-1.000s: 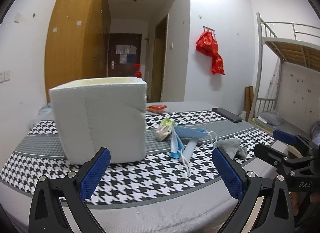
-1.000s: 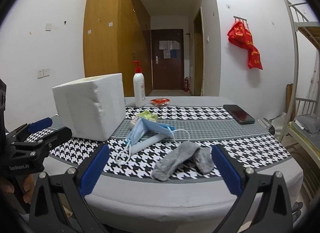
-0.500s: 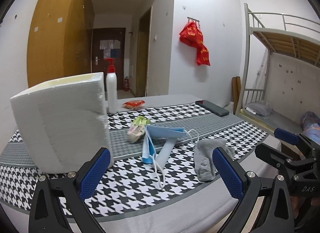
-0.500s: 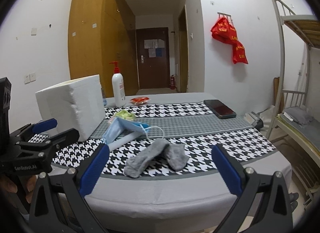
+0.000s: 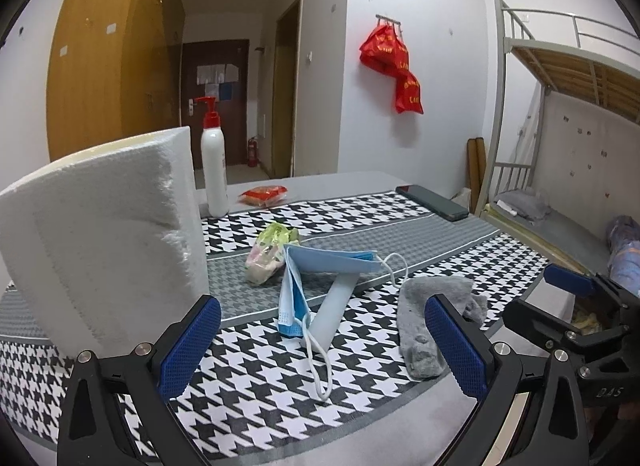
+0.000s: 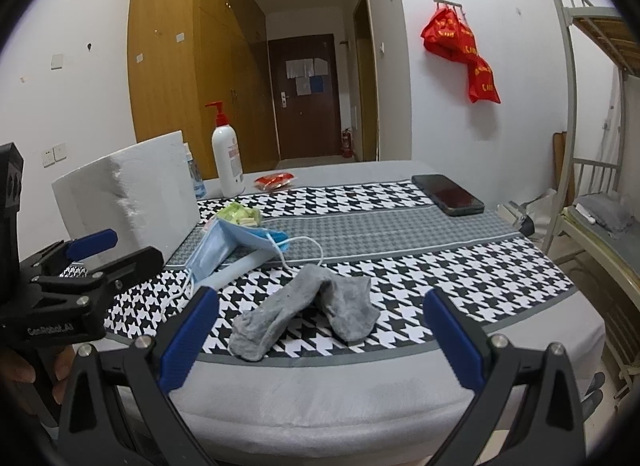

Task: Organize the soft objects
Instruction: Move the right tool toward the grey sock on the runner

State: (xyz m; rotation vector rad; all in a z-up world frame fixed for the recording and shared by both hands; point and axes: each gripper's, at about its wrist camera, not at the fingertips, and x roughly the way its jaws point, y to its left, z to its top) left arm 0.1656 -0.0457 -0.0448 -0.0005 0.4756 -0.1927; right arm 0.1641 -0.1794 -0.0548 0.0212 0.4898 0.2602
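Grey sock [image 6: 306,312] limp, folded into V, on houndstooth counter [image 6: 460,274] near front edge. Blue face mask [image 5: 320,278] crumpled just beside it, near white foam box [image 5: 100,234]. Left tongs [image 5: 320,346], right tongs [image 6: 318,340] spread wide, gripping nothing.

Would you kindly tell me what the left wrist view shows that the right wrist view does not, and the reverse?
Only the left wrist view shows the left gripper end-on, open, and the bunk's lower mattress with a patterned bundle. Only the right wrist view shows a small blue-labelled bottle behind the foam box, wall switches, and the right gripper end-on, open. Both show the grey sock, blue face mask, green snack packet, pump bottle, phone, red packet and red bags.
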